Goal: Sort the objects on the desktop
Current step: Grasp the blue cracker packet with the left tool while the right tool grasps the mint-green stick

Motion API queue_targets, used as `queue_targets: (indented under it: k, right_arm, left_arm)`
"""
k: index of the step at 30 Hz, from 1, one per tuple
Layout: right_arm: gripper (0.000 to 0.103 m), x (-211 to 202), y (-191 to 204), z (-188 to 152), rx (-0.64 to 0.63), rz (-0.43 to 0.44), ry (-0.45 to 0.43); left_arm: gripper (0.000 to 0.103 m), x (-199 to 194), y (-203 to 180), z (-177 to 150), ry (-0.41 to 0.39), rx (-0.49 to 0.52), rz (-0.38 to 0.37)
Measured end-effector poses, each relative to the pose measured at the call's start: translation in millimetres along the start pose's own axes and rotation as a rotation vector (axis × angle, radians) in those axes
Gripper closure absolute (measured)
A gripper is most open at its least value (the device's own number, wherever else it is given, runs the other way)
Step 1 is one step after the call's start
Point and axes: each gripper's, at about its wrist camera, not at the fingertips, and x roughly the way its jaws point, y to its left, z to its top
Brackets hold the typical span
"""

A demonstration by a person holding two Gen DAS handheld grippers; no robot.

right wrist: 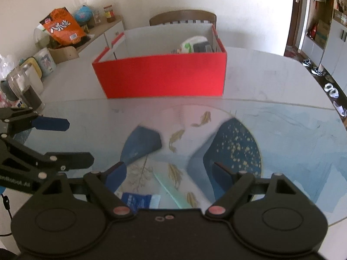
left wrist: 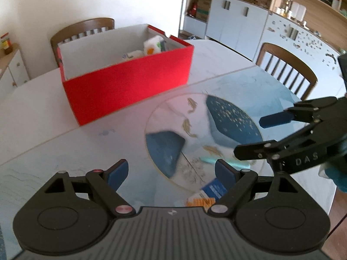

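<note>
Red is your one box (left wrist: pixel 130 86), in the upper middle of the frame. You hold two grippers, left (left wrist: pixel 171 171) and right (right wrist: pixel 169 171), both wide apart, holding nothing. One blue packet (right wrist: pixel 136 201) lies low.

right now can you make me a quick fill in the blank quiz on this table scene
1. The box standing on the table is ____ on the outside.
2. The fingers of the left gripper are ____, with nothing held between them.
3. The fish printed on the round mat are ____ in colour.
4. The box already holds several items and has no ____ on top.

Missing words: red; open; gold; lid
</note>
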Motion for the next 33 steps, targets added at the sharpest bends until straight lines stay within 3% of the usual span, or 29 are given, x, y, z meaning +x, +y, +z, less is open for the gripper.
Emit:
queue_targets:
  k: [14,21,31,33]
  right_arm:
    - [0.024,24.7,-4.9,-25.0,0.005,-0.021,0.066]
    - [0.031,34.3,-8.0,-29.6,0.007,-0.038,0.086]
    - [0.050,45.7,-10.2,-33.4,-0.011,-0.075,0.116]
    - [0.051,47.1,-9.8,-33.1,-0.014,-0.080,0.110]
  left_arm:
    - [0.016,21.9,-19.6,-32.8,0.031,0.127,-0.124]
    - [0.016,36.4,-32.1,-39.8,0.034,0.227,-0.145]
    - [0.020,54.2,-36.1,-46.2,0.060,0.259,-0.159]
    - [0.026,56.8,-35.7,-47.2,0.067,0.259,-0.163]
